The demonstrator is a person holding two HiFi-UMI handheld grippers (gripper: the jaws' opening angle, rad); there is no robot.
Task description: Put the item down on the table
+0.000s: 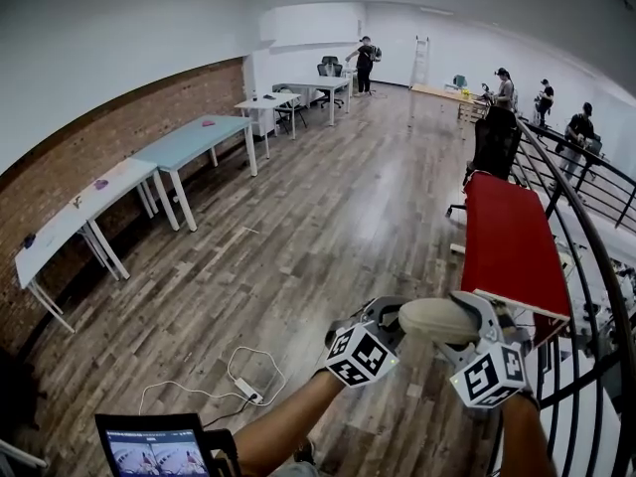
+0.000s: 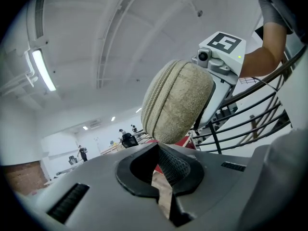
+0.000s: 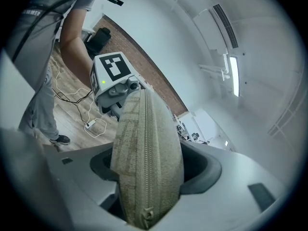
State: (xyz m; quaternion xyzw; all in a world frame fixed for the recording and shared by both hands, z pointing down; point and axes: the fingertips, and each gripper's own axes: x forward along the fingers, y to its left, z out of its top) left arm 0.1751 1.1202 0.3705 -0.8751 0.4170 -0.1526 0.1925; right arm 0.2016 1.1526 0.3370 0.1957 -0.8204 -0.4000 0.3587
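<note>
The left gripper, fingers slightly apart and empty, points its tips at a beige oval zipped fabric pouch. The right gripper is clamped on that pouch, in the air near a red rectangular table.

No word or number could be read anywhere. The only signs were black-and-white square patterns, one on the left marker cube and one on the right marker cube, both near. A line of print on the person's grey shirt was too blurred to read.
</note>
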